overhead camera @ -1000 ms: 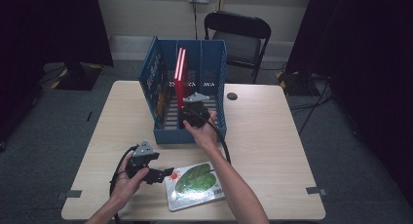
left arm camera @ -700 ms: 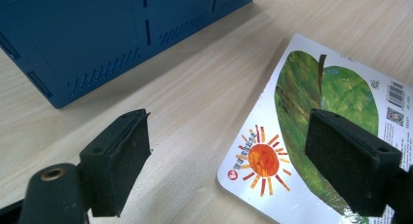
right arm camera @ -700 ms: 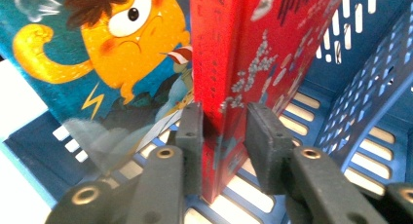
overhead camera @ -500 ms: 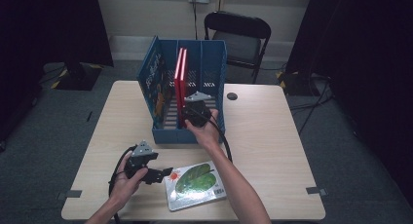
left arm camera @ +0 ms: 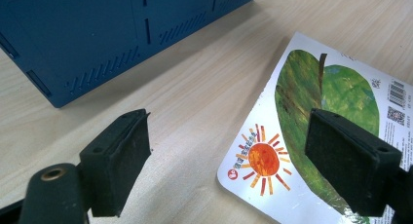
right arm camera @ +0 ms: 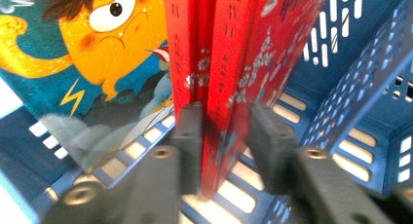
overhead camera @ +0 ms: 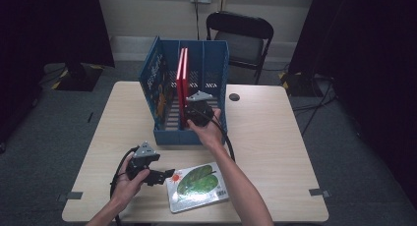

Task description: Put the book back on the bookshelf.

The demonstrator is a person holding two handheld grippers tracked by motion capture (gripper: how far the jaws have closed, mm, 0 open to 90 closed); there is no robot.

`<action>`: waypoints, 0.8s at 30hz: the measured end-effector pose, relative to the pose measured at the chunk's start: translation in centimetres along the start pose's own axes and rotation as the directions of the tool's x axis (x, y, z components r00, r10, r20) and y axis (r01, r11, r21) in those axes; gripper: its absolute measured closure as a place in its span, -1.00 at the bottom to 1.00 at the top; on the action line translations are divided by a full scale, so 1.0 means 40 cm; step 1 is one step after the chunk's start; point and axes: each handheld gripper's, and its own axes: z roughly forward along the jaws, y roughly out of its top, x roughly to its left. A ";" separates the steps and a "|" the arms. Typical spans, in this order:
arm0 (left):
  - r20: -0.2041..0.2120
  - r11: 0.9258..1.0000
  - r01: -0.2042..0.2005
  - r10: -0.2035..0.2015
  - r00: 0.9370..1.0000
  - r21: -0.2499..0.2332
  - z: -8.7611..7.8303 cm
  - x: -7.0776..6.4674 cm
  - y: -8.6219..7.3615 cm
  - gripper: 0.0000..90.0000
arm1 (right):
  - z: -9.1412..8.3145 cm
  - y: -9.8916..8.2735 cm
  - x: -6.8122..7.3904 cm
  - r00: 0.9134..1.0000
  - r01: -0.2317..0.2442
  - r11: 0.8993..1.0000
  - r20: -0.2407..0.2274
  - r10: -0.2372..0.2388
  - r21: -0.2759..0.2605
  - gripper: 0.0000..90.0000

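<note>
Since a second ago, little has shifted: my right gripper [overhead camera: 195,113] has stayed inside the blue file rack [overhead camera: 219,73], the red book [right arm camera: 229,63] standing upright between its jaws. In the right gripper view both pads press the book's lower edge, one red volume just outside my left jaw. Its long axis runs straight up from my fingers, so any release should leave it vertical, I judge. My left gripper [left arm camera: 229,170] hangs wide open and empty above the table, the leaf-cover book [left arm camera: 336,102] lying flat just under its right jaw, nearer that hand.
</note>
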 end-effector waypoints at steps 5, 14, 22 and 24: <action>-0.003 1.000 -0.002 0.002 1.000 0.007 0.002 0.002 -0.001 -0.63 | -0.047 -0.008 -0.012 0.999 -0.027 0.999 -0.025 0.026 -0.032 0.32; -0.019 1.000 0.007 -0.006 1.000 0.019 -0.001 0.004 -0.005 -0.60 | -0.196 -0.051 -0.033 0.996 -0.029 0.999 -0.081 0.027 -0.026 0.12; -0.007 0.999 0.026 -0.026 1.000 0.023 -0.013 -0.007 -0.012 -0.53 | -0.318 -0.180 -0.026 0.995 0.024 0.999 -0.099 -0.020 0.041 0.04; -0.004 0.999 0.017 -0.017 1.000 0.034 -0.008 -0.024 -0.008 -0.48 | -0.336 -0.219 -0.020 0.994 0.037 0.997 -0.106 -0.029 0.072 0.04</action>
